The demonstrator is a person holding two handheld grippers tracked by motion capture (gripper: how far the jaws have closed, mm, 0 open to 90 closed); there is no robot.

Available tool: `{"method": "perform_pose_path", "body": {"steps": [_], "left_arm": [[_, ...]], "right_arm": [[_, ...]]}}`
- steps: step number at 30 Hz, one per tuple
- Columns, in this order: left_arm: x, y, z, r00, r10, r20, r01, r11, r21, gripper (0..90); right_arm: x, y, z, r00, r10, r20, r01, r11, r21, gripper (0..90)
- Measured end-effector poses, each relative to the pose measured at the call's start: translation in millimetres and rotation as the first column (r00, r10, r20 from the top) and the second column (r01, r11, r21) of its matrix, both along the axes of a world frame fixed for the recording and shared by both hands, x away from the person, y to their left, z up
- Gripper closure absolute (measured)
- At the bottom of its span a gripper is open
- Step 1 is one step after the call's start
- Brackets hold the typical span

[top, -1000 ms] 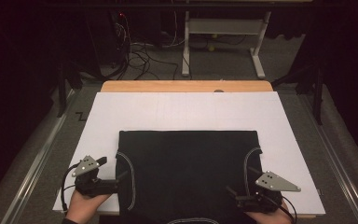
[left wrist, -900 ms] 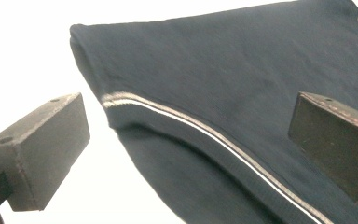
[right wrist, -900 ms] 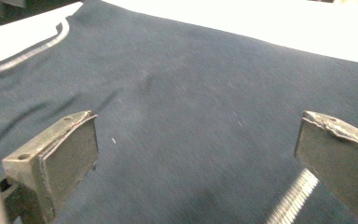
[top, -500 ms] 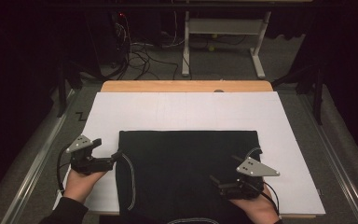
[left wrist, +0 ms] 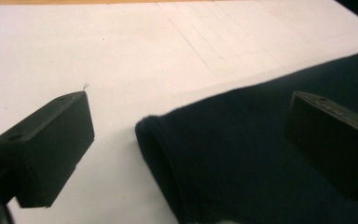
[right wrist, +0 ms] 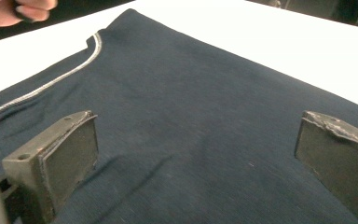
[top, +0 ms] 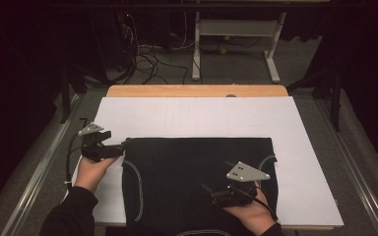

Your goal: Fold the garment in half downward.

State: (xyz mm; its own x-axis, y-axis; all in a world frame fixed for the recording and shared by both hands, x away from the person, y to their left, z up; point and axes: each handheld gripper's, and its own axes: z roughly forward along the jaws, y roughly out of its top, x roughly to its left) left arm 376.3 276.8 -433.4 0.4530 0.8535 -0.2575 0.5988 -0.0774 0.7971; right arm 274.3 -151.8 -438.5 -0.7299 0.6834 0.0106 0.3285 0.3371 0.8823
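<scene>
Seeing the dark garment (top: 197,182) flat on the white sheet (top: 197,118), long axis left-right, white-piped armholes on both sides. My left gripper (top: 123,146) is spread wide at its far-left corner, probably not touching. My right gripper (top: 207,189) hovers spread over the cloth's middle, holding nothing.

My table (top: 187,91) is wood, seen at its top edge. A big white sheet (top: 197,118) covers most of it. A dark shirt (top: 187,172) lies flat on the sheet, low in the frame.
</scene>
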Motion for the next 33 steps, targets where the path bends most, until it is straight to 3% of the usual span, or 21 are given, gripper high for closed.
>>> {"method": "perform_pose_path", "body": {"steps": [3,9,11,13,17,25,30,33], "left_arm": [[10.9,3.0,-2.4,0.9996,0.014,-0.024,-0.015,0.9998,-0.011,0.7],[30.3,3.0,-20.2,0.9945,0.039,-0.097,-0.041,0.999,-0.018,13.1],[35.2,-1.9,-29.5,0.9903,0.038,-0.133,-0.036,0.9992,0.016,17.7],[39.6,-5.9,-37.1,0.9869,0.016,-0.161,-0.014,0.9998,0.014,18.8],[44.1,-11.8,-45.6,0.9846,0.014,-0.174,-0.007,0.9991,0.042,30.2],[41.2,-19.6,-48.9,0.9886,-0.02,-0.149,0.034,0.9948,0.095,49.6],[35.6,-22.3,-51.5,0.9911,-0.053,-0.122,0.067,0.9918,0.109,69.0],[32.1,-23.2,-51.7,0.9932,-0.052,-0.104,0.064,0.9912,0.115,73.7]], "right_arm": [[0.7,9.9,0.2,0.9998,0.018,-0.002,-0.018,0.9998,-0.008,0.1],[2.9,25.4,0.3,0.9992,0.04,-0.009,-0.04,0.9991,-0.016,0.2],[2.8,28.7,0.7,0.999,0.044,-0.01,-0.044,0.9989,-0.016,0.2],[3.0,31.1,0.2,0.9989,0.044,-0.016,-0.044,0.9988,-0.019,0.2],[4.5,35.3,-2.8,0.9983,0.049,-0.033,-0.05,0.9978,-0.043,0.2],[2.2,47.6,-4.0,0.9965,0.073,-0.041,-0.075,0.9958,-0.053,0.2],[-6.0,64.7,-5.7,0.9931,0.111,-0.04,-0.113,0.9921,-0.055,0.2],[-9.8,77.2,-8.2,0.9905,0.129,-0.049,-0.132,0.9894,-0.061,0.2]]}}
